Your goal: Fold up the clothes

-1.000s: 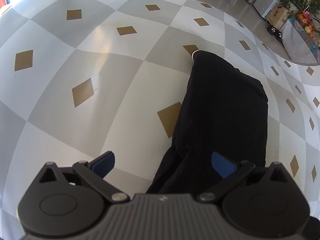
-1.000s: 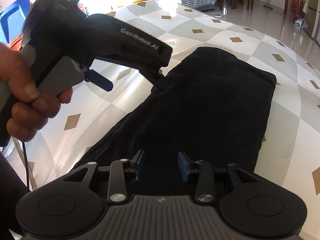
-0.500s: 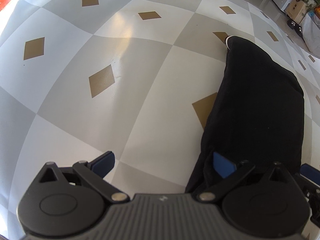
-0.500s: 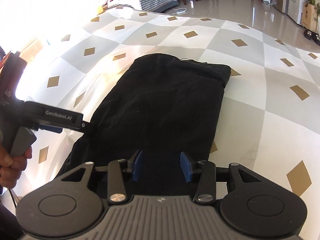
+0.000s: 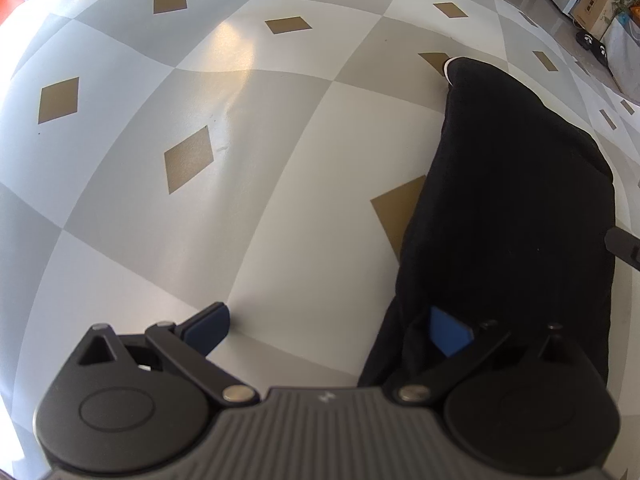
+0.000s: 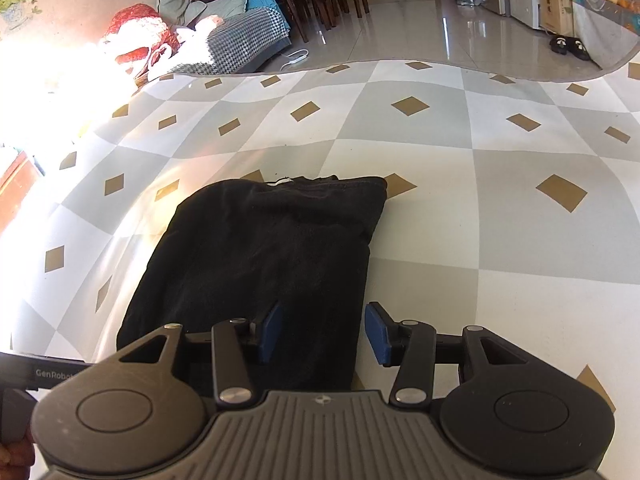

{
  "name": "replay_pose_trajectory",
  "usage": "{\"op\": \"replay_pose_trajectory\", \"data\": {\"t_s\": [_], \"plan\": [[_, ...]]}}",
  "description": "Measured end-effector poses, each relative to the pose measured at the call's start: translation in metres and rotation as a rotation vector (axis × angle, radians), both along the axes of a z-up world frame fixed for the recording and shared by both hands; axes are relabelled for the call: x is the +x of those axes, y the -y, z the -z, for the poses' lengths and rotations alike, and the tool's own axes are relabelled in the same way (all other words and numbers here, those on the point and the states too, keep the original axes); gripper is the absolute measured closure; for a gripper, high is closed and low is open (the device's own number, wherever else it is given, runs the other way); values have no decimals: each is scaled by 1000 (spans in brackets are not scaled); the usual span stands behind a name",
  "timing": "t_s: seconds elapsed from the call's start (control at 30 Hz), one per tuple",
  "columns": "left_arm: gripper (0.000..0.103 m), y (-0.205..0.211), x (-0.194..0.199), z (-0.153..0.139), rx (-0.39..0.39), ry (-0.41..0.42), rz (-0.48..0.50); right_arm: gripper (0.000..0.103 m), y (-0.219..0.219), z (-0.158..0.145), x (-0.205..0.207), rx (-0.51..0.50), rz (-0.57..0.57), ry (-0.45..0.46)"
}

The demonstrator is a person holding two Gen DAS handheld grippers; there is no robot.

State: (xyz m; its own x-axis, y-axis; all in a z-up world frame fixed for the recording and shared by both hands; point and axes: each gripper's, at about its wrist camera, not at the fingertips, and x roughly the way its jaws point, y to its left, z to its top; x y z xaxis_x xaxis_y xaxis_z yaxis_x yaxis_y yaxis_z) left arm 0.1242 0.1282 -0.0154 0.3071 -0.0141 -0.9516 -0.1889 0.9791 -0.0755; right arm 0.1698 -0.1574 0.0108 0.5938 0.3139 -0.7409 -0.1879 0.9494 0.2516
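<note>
Lying flat on the checked cloth (image 6: 420, 148), folded black garment (image 6: 272, 248), both grippers' jaws apart over its near end.

Each gripper (image 6: 324, 334) is matte black with ribbed housing and round discs. Silver screws pin its linkages. Blue pads (image 6: 378, 332) line the fingers.

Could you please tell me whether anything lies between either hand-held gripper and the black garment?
Nothing visible does. The left hand-held gripper and right hand-held gripper are both open at the near end of the black garment, which lies alone on the checkered cloth.
</note>
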Motion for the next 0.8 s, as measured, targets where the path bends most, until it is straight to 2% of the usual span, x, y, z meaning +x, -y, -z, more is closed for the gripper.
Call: {"op": "replay_pose_trajectory", "data": {"t_s": [0.17,0.27,0.3,0.33,0.4,0.6,0.8], "plan": [[0,6,3,-1,15,2,11,56,9,11,18,94,58,-37],[0,10,6,-1,26,5,21,56,7,17,19,112,67,-37],[0,12,7,-2,30,7,25,59,6,17,19,98,65,-33],[0,14,8,-2,34,10,29,70,3,17,19,60,65,-25],[0,20,11,-3,45,16,40,85,-1,16,17,-6,66,-15],[0,36,15,-7,54,31,80,91,11,17,12,-70,94,-11],[0,59,9,-33,63,103,164,92,32,15,3,-136,153,-20]]}}
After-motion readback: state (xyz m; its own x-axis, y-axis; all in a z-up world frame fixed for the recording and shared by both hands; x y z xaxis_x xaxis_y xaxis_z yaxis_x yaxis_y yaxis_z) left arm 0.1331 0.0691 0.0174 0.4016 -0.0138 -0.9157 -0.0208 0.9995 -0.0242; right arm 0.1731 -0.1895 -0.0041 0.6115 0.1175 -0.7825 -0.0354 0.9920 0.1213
